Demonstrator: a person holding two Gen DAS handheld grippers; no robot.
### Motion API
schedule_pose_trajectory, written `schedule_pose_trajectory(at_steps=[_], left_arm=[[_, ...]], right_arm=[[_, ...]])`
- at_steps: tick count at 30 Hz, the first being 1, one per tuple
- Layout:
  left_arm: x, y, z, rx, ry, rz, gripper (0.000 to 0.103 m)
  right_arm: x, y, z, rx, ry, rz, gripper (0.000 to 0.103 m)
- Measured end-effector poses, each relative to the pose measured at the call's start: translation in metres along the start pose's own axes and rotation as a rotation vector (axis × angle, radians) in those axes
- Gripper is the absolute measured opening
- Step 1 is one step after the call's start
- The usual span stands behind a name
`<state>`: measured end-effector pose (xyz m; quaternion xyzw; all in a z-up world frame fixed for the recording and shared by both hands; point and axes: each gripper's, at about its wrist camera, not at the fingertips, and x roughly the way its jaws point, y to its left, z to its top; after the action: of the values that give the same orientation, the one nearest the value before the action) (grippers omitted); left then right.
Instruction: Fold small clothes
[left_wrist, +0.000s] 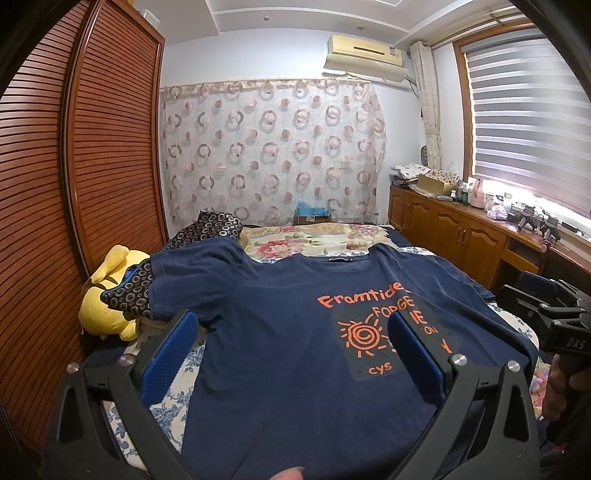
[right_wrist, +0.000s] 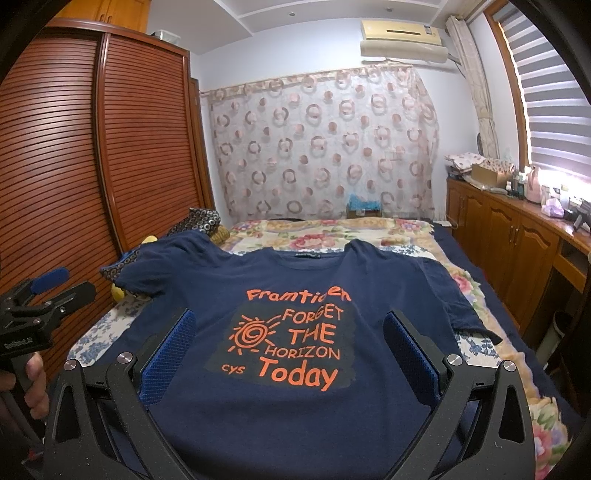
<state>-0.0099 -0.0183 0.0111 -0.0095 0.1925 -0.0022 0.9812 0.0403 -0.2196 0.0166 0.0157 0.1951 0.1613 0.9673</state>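
A navy T-shirt (left_wrist: 280, 332) with an orange sun and orange lettering lies spread face up on the bed, collar at the far end; it also shows in the right wrist view (right_wrist: 280, 288). My left gripper (left_wrist: 295, 332) is open and empty, held above the shirt's lower left part. My right gripper (right_wrist: 291, 332) is open and empty above the print. Each gripper shows at the edge of the other's view, the right gripper (left_wrist: 546, 295) at the right and the left gripper (right_wrist: 48, 288) at the left. The shirt's left sleeve (left_wrist: 192, 277) lies over a dark patterned cloth.
A yellow plush toy (left_wrist: 107, 295) and a dark ring-patterned cloth (left_wrist: 207, 229) lie at the bed's left edge by the louvred wardrobe (left_wrist: 92, 166). A floral quilt (right_wrist: 332, 232) covers the far bed. Wooden cabinets (right_wrist: 517, 240) with clutter stand on the right under the window.
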Motion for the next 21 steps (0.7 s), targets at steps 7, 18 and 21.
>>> schedule_pose_trajectory(at_steps=[7,18,21], left_arm=[[-0.001,-0.0011,0.0008,0.001,-0.002,0.0,0.103],[-0.0012,-0.0034,0.0066,-0.001,0.009,-0.002,0.103],[0.0024,-0.0011,0.0032,0.001,0.023,-0.001,0.103]], right_arm=[[-0.0001,0.0003,0.0001,-0.001,0.0,0.001,0.103],[0.0001,-0.0004,-0.0006,0.0,0.002,0.001,0.103],[0.0034,0.0016,-0.002,0.005,0.006,0.005,0.103]])
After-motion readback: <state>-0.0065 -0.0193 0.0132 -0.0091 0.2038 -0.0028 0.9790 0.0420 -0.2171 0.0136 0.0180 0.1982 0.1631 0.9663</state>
